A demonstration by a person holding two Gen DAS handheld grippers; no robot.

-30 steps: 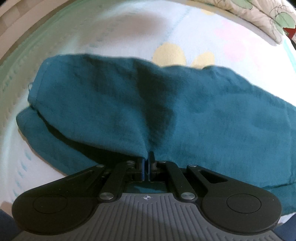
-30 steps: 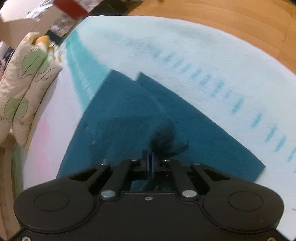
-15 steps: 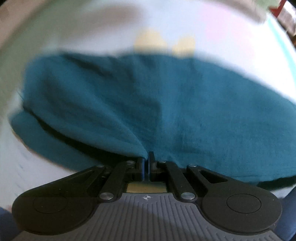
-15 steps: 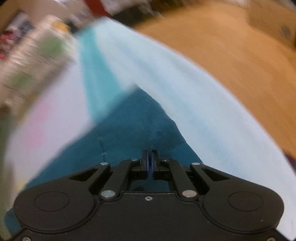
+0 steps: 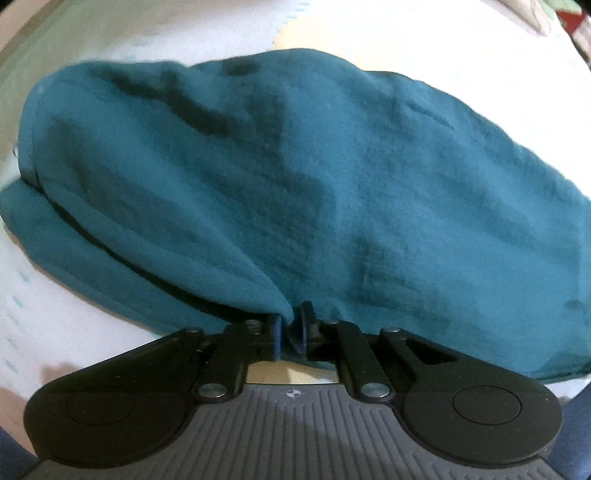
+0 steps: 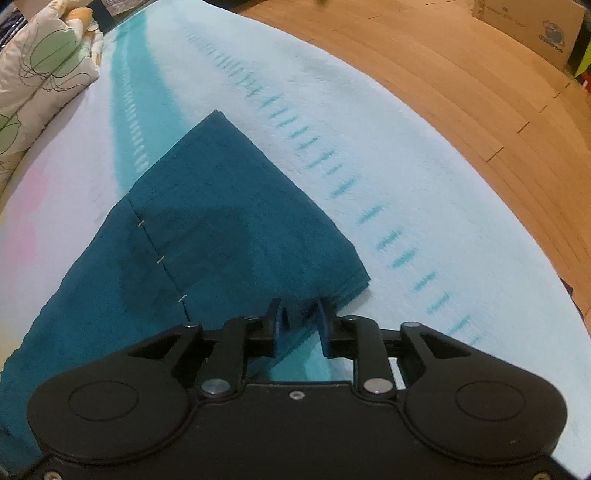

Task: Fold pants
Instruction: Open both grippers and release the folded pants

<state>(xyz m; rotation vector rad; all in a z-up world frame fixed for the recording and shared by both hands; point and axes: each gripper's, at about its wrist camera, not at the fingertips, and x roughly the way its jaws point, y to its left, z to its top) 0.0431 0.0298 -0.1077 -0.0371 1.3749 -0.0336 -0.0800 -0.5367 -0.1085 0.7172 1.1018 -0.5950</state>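
The teal pants (image 5: 295, 184) lie folded over on a pale patterned blanket (image 5: 110, 44). In the left wrist view my left gripper (image 5: 291, 325) sits at the near edge of the upper layer, its jaws a little apart with a pinch of cloth still between them. In the right wrist view the pants (image 6: 221, 229) lie flat, the leg ends stacked with a stitched hem showing. My right gripper (image 6: 301, 317) is open at the near edge of the stack, its jaws spread with cloth lying between them.
A floral quilt (image 6: 40, 74) is bunched at the far left of the blanket (image 6: 406, 166). A wooden floor (image 6: 480, 81) lies beyond the blanket's right edge, with a cardboard box (image 6: 535, 29) on it.
Both grippers carried the top layer over and down onto the lower layer. The right jaws opened and let go; the left jaws have parted slightly.
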